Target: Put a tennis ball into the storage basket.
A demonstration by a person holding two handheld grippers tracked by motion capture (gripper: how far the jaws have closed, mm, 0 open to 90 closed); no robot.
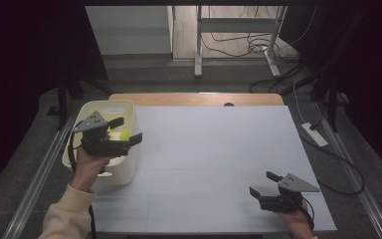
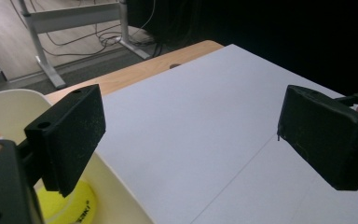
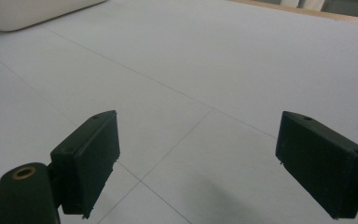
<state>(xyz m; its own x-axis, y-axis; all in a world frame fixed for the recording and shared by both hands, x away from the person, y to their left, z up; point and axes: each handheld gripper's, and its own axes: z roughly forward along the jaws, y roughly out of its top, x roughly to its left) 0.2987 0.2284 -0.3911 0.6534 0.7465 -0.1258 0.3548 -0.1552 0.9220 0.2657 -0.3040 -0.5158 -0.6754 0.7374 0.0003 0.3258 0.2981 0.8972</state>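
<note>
Two grippers: both were mine, one in each hand, and both stood with jaws wide apart and nothing between them.
Table (image 1: pixel 214 149): the white sheet on it was bare between my hands; thin seam lines crossed it.
Bin (image 1: pixel 128 107): a white plastic tub at the left side of the table, open at the top. I judged it light and stiff, with smooth walls; the rim looked the best place to take hold.
Left gripper (image 1: pixel 124 130): I held it over the bin's opening, jaws pointing toward the middle of the table.
Right gripper (image 1: pixel 264 183): it hovered low over the near right part of the sheet, well apart from the bin.
Ball (image 2: pixel 70 205): a yellow-green tennis ball lay inside the bin, below my left jaw. I judged it light, a little soft, with a felt surface that does not slip; jaws across its widest part should hold it.
Views: the left gripper view showed the ball clearly with some print on it; the high view gave a yellow patch in the bin; the right gripper view showed a corner of the bin (image 3: pixel 37 11) and bare sheet.
</note>
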